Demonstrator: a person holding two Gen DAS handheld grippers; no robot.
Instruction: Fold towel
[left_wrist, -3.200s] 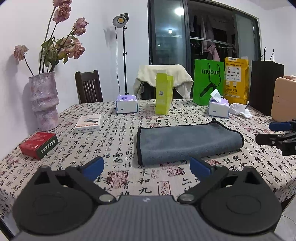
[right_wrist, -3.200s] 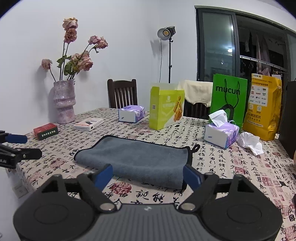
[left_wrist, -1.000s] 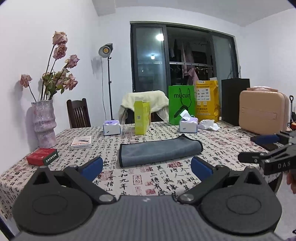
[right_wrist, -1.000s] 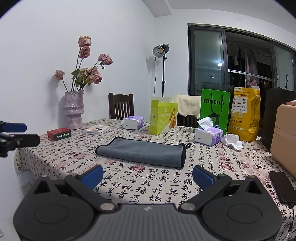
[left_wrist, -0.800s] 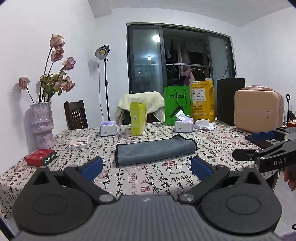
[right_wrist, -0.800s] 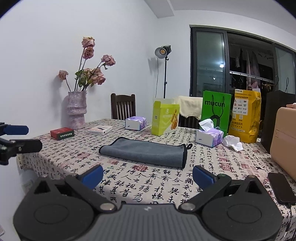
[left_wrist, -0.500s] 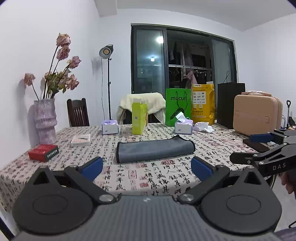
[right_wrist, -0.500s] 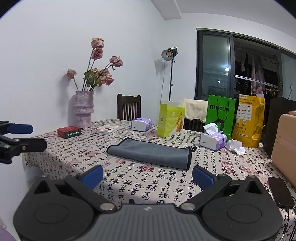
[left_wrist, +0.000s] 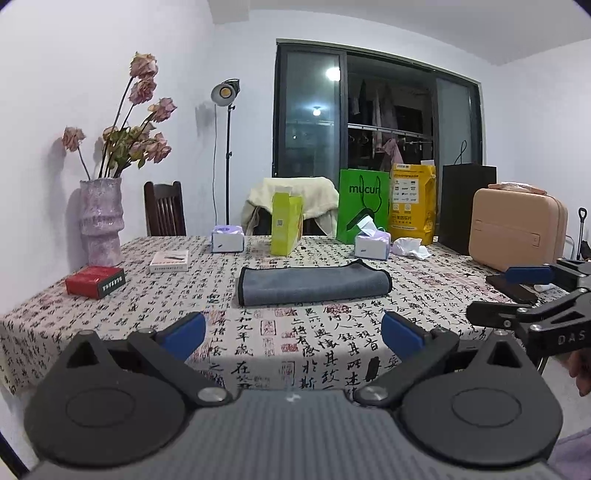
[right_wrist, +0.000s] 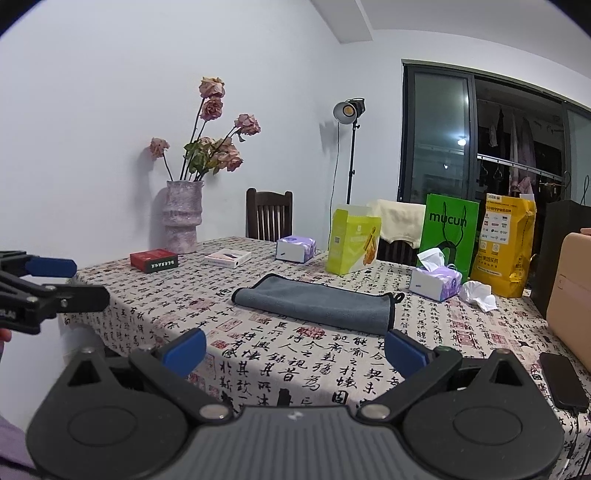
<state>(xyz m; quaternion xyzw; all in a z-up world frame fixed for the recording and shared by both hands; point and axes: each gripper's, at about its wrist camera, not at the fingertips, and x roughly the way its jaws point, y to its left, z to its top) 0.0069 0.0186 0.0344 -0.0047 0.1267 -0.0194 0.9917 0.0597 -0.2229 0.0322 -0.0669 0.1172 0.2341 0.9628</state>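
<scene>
A grey towel with black trim (left_wrist: 314, 285) lies folded flat in the middle of the table; it also shows in the right wrist view (right_wrist: 317, 303). My left gripper (left_wrist: 293, 334) is open and empty, held back at the table's near edge, well short of the towel. My right gripper (right_wrist: 293, 350) is open and empty, also back from the towel at the near edge. The right gripper also shows at the right in the left wrist view (left_wrist: 517, 291), and the left gripper at the left in the right wrist view (right_wrist: 62, 282).
The table has a calligraphy-print cloth (left_wrist: 295, 339). On it stand a vase with dried roses (left_wrist: 100, 221), a red box (left_wrist: 95, 281), a white box (left_wrist: 170, 260), two tissue boxes (left_wrist: 228, 239), a yellow-green carton (left_wrist: 286, 224), bags (left_wrist: 364, 205), a beige case (left_wrist: 517, 232) and a phone (right_wrist: 563, 380).
Both grippers have drawn back from the table and towel since 3.2 s ago, staying open. In the last second the views shifted only slightly. The towel has not moved.
</scene>
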